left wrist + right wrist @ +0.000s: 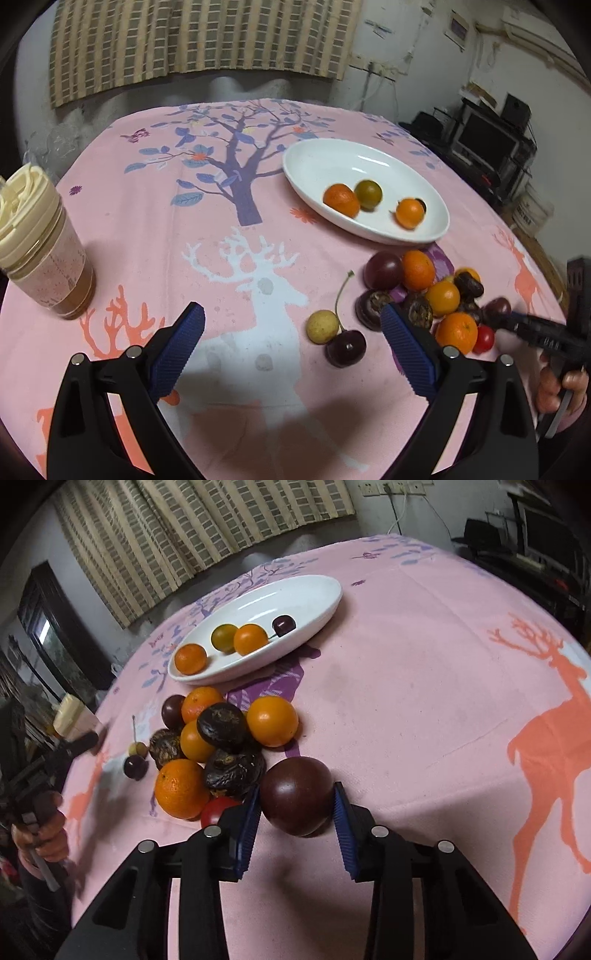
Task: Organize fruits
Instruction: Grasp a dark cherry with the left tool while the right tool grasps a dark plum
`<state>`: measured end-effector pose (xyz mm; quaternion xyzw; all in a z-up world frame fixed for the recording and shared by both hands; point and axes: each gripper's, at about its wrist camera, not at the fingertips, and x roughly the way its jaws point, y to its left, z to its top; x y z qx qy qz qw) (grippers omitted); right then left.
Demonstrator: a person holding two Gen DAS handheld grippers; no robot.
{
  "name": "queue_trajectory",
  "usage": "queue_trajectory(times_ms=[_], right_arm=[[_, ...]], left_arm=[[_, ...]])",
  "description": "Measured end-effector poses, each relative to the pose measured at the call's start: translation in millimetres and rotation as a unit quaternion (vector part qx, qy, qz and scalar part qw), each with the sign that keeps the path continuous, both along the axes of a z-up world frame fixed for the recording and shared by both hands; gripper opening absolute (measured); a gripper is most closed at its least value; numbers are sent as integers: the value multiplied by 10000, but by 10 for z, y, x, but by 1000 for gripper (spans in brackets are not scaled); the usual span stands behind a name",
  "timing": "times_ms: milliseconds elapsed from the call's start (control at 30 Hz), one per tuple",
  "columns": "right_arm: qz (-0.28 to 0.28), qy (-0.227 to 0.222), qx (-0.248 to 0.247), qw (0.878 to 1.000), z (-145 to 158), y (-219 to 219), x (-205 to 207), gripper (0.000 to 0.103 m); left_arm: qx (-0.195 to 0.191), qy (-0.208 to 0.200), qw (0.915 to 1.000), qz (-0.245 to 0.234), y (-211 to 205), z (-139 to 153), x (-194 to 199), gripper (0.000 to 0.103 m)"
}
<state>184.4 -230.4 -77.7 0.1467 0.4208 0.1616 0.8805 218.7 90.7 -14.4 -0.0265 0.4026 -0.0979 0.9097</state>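
A white oval plate [321, 162] [314, 590] holds two small oranges, a greenish fruit [368, 194] and a dark cherry [283, 625]. A pile of small oranges, dark wrinkled fruits and a red tomato [436, 295] [221, 746] lies on the pink cloth in front of the plate. My right gripper [297, 805] is shut on a dark purple plum [298, 800] at the pile's near edge; it also shows in the left wrist view [506, 315]. My left gripper [291, 325] is open and empty above the cloth, near a yellow fruit [322, 326] and a stemmed cherry [345, 348].
A jar with a cream lid [40, 254] stands at the table's left edge. The round table carries a pink cloth with deer and tree prints [236, 258]. A dark shelf with a screen [487, 140] stands beyond the table's right side.
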Motion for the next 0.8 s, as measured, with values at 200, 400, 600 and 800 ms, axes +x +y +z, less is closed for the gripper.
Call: queue_trajectory(times_ms=[200, 400, 600, 800], right_arm=[[-56, -5, 342, 9994, -9, -67, 5, 39], [-95, 4, 361, 9993, 7, -79, 23, 39], [-52, -1, 352, 9994, 3, -73, 37, 39], [-27, -4, 371, 9993, 8, -68, 34, 39]], left_arm=[[237, 157, 9962, -825, -291, -115, -106, 55], [504, 244, 9927, -1070, -468, -230, -137, 40], [727, 318, 9916, -1022, -513, -329, -70, 35], [888, 234, 9911, -967, -559, -363, -27, 30]])
